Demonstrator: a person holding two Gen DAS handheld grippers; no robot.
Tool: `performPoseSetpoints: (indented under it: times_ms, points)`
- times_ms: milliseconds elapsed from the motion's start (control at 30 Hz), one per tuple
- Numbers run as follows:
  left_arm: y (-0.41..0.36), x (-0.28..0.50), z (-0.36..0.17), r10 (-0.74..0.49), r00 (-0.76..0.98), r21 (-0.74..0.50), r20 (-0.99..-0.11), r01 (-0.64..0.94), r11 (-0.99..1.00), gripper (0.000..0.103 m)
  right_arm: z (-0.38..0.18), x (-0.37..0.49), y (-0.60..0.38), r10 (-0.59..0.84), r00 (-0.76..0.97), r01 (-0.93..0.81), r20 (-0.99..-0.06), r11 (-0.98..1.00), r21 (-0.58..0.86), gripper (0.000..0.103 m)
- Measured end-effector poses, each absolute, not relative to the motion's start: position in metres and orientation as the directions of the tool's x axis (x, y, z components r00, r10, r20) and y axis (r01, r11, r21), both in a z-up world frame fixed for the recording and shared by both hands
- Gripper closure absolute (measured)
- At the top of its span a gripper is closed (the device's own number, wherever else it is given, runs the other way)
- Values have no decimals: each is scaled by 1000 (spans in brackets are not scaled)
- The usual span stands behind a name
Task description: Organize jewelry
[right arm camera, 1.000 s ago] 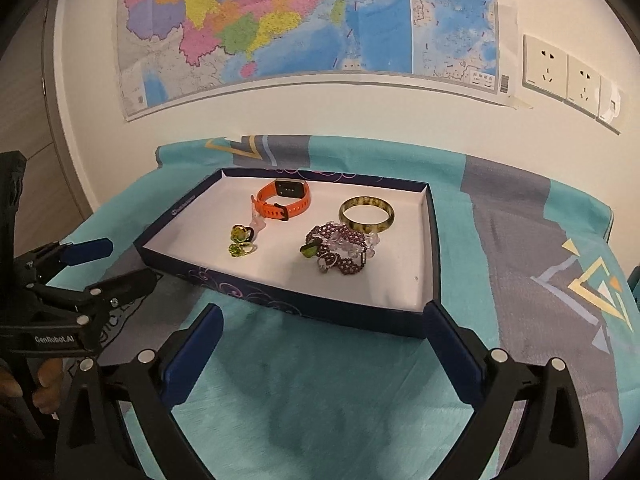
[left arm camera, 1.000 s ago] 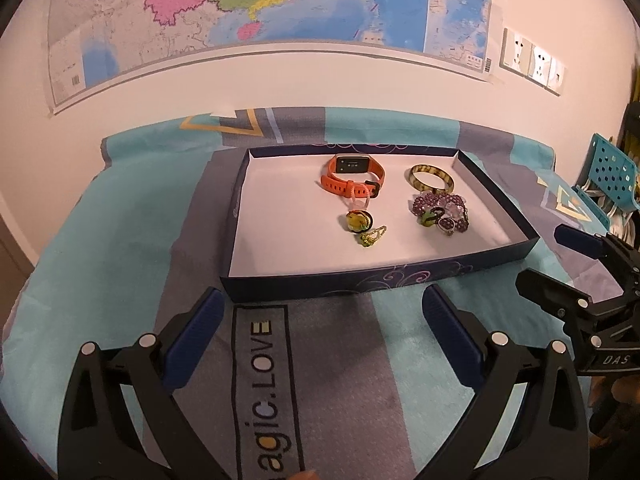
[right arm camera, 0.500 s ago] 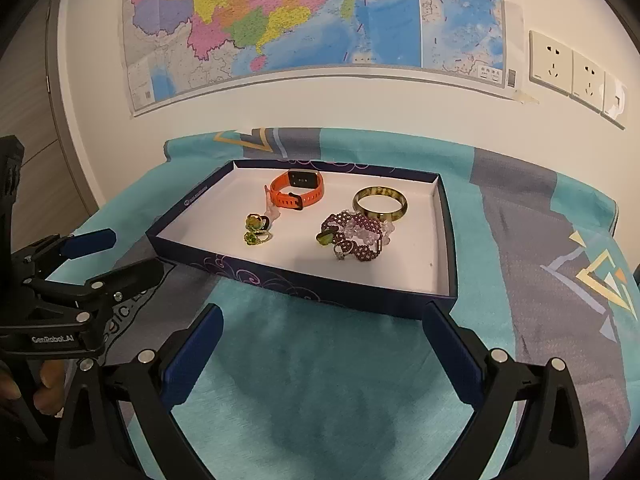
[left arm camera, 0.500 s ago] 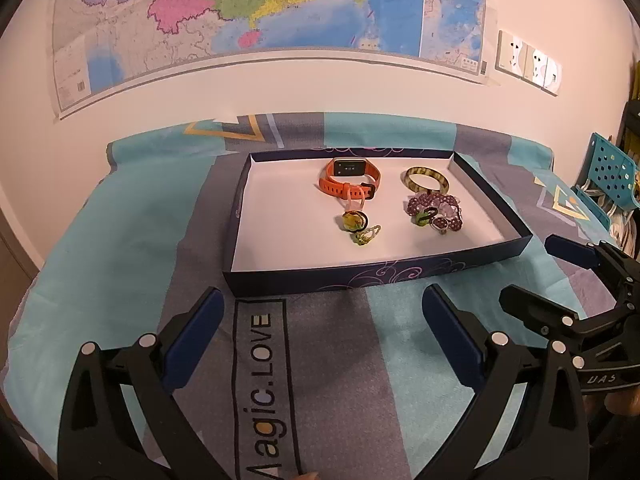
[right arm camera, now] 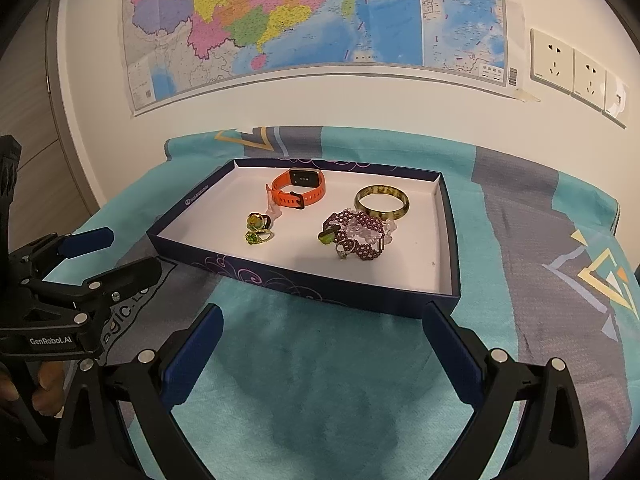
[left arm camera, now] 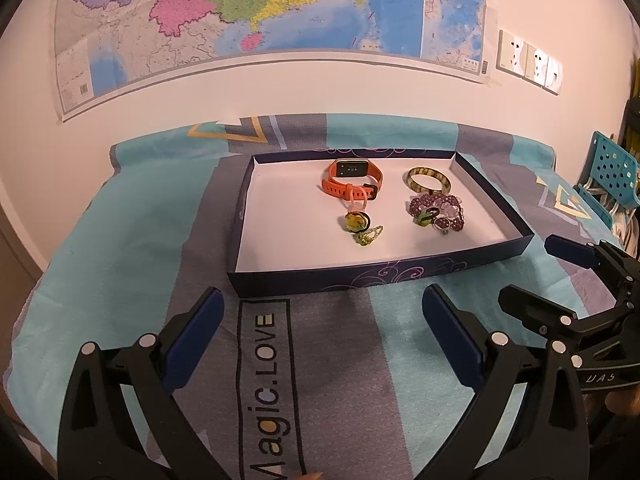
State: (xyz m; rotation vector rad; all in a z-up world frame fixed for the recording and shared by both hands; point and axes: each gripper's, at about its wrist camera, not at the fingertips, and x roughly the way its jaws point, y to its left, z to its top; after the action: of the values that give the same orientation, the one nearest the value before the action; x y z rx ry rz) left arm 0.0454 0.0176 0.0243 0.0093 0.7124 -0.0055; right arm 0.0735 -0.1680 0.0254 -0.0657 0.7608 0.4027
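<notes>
Both claws spread wide, holding nothing: left claw (left arm camera: pixel 322 320) hangs over the grey "Magic.LOVE" print just short of the tray's near wall, right claw (right arm camera: pixel 322 338) over teal cloth at the near right corner of the tray (right arm camera: pixel 304 280). All jewelry sits inside the shallow navy tray with white floor: orange smartwatch (left arm camera: pixel 352 184) at the back, amber-green bangle (left arm camera: pixel 429 180) to its right, purple bead bracelet heap (left arm camera: pixel 436 214) in front of the bangle, a yellow-green ring (left arm camera: pixel 356 221) and a small green earring or clip (left arm camera: pixel 367 235) close together near the middle. Risks, as a guess: the ring and clip are tiny and almost touching, so a wide pad could pinch both or flick one across the floor; the bead heap looks tangled with a green piece and a clear strand, so lifting one part may drag the rest; the bangle is smooth and round, likely to slip or roll; the tray looks like light card on soft cloth, so a fingertip catching its wall could shove or tip it. The two claws are near each other, collision possible if both go in. Surface is covered by a teal and grey blanket (right arm camera: pixel 520 240) with triangle prints, slightly wrinkled. Room: cream wall, large coloured map (right arm camera: pixel 312 20), wall sockets (right arm camera: pixel 576 70) at right, a teal perforated crate (left arm camera: pixel 612 172) at the far right in the left view.
</notes>
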Motion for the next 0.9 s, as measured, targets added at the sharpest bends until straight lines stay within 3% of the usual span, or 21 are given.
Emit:
performPoseSetpoints:
  times_ms: [900]
  points:
    - [16,48,19,-11,741,5,-671,20,1000,5,24,76,-167,331,642,-378,-692,921,90,7]
